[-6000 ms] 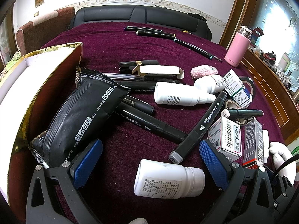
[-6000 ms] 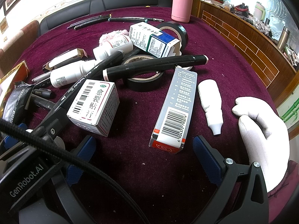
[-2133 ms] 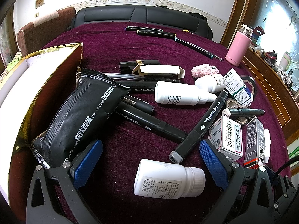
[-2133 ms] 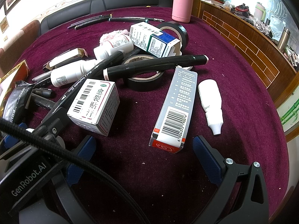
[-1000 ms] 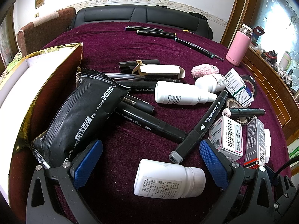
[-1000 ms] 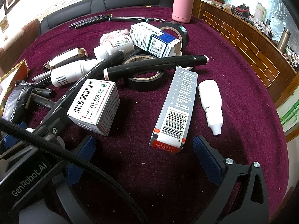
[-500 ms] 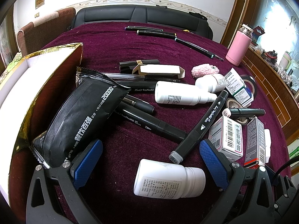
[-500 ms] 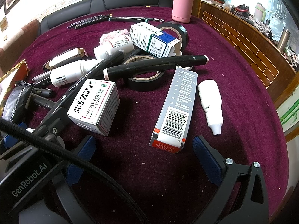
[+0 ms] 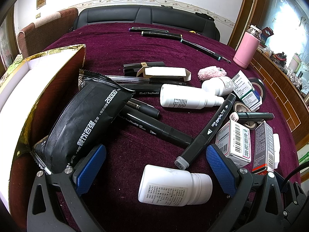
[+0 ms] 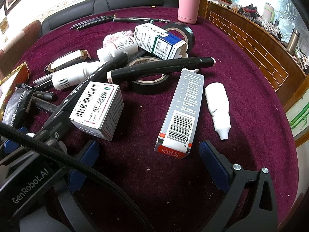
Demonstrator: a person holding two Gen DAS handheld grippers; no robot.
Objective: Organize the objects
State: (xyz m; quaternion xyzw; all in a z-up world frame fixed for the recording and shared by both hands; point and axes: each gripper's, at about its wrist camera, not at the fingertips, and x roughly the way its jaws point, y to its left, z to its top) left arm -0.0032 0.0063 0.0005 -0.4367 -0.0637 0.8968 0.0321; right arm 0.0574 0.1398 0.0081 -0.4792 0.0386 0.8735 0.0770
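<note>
Objects scattered across a dark red cloth point(image 9: 119, 166), none yet sorted, most likely bound for the gold-edged box point(image 9: 34, 89) lying open at the left. Nearest, left gripper point(image 9: 156, 162) held low with blue pads spread wide and empty, straddling a white pill bottle point(image 9: 173, 186) lying on its side, seemingly lined up as a first pick. Leaning against the box wall, a black foil packet point(image 9: 85, 123), resting partly over black markers point(image 9: 154, 127) that cross one another. Alongside, right gripper point(image 10: 148, 158) likewise wide open and holding nothing, aimed at a tall grey carton point(image 10: 181, 114) lying flat just ahead of its pads, with a small white dropper bottle point(image 10: 217, 106) just beside and a white square carton point(image 10: 98, 108) to the left. Further on, a long marker point(image 10: 160, 67) resting across a roll of black tape point(image 10: 148, 79), so lifting the tape first would likely tip it. Beyond, more white bottles, a blue-and-white carton point(image 10: 160, 40), a pink fluffy puff point(image 9: 211, 72). Farthest, a pink flask point(image 10: 189, 2) standing upright, and loose pens point(image 9: 160, 32) near the table's far edge.
</note>
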